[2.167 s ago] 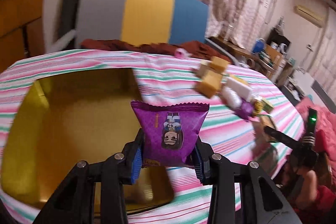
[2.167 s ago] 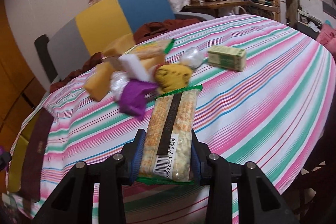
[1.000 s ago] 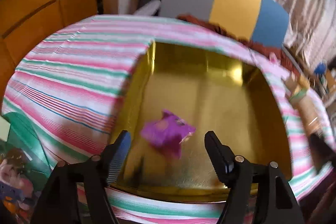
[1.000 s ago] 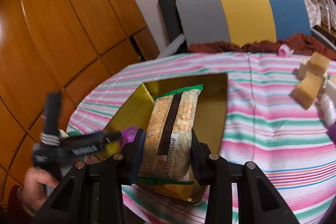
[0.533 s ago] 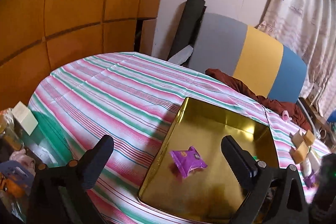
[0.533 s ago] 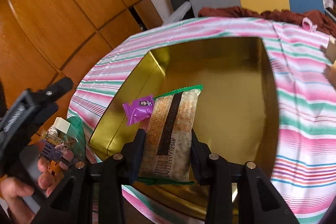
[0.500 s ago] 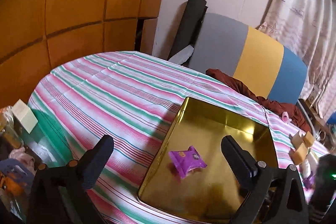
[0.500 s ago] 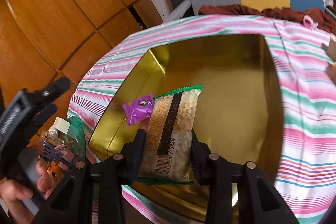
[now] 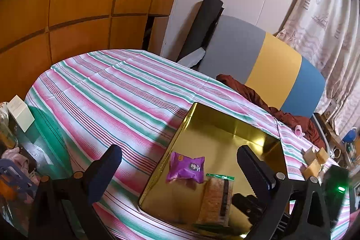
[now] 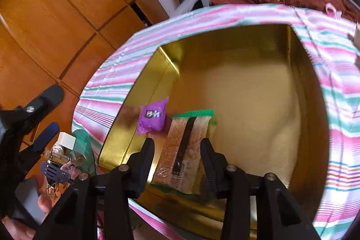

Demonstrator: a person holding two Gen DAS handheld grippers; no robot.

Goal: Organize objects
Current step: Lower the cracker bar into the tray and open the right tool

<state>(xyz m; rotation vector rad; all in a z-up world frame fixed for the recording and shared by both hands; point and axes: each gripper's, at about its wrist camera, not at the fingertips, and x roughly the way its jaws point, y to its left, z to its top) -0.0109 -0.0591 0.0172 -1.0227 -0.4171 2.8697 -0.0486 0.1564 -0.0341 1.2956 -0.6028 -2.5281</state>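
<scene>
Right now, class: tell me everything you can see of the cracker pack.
The cracker pack is a long clear wrapper with green sealed ends, a dark stripe down its middle and a barcode at its near end, showing pale brown crackers inside. It lies flat in the gold tin, beside the purple packet. The right gripper straddles its near end, jaws opening, pads apparently just clear of its sides.

**I'm in a lived-in home**

I see a round table under a pink and green striped cloth (image 9: 117,91), wooden wall panels (image 9: 67,3), and patterned curtains (image 9: 326,21). A chair (image 9: 265,64) with a grey, yellow and blue back has a dark red garment (image 9: 254,93) draped over it. Household clutter crowds a side table (image 9: 344,141).
</scene>
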